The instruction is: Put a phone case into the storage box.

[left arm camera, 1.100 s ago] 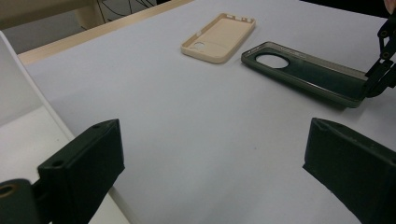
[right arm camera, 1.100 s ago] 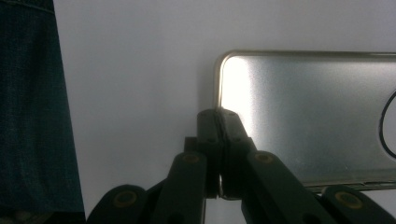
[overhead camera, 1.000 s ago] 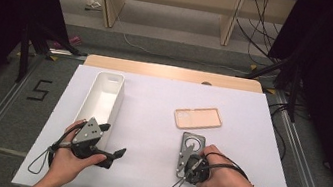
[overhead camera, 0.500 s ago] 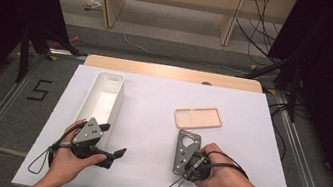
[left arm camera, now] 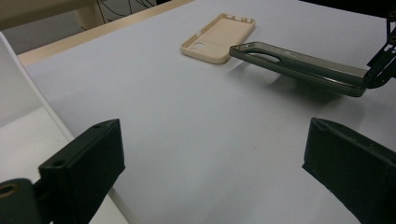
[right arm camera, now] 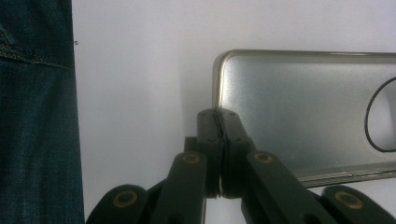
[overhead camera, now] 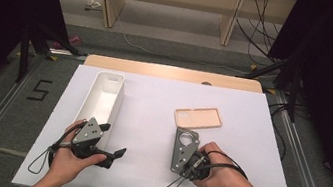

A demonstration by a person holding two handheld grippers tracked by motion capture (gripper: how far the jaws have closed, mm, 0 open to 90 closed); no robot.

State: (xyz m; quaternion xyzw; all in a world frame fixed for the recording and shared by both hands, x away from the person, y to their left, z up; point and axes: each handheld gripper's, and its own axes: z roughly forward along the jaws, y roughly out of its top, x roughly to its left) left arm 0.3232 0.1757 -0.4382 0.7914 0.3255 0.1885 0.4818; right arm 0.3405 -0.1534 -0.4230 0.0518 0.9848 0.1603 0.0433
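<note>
My right gripper [overhead camera: 188,161] is shut on the short edge of a dark grey phone case [overhead camera: 183,147], near the table's front. In the right gripper view the pinched jaws [right arm camera: 219,119] clamp the rim of the grey case [right arm camera: 303,107]. The left gripper view shows that case [left arm camera: 299,63] tilted clear of the table, with the right gripper [left arm camera: 384,65] at its end. A tan phone case [overhead camera: 198,117] lies flat just beyond it, also seen as the tan case [left arm camera: 219,32]. My left gripper [overhead camera: 114,141] stands open and holds nothing, beside the white bin; its jaws are wide apart [left arm camera: 219,163].
A long white bin [overhead camera: 105,96] stands at the left, its near end by my left hand. The white tabletop [overhead camera: 150,116] ends in a wooden strip [overhead camera: 173,73] at the back. Blue denim [right arm camera: 32,116] shows beside the table edge in the right gripper view.
The grey case has shifted slightly to the left in the right gripper. Both hands otherwise stay where they were.
</note>
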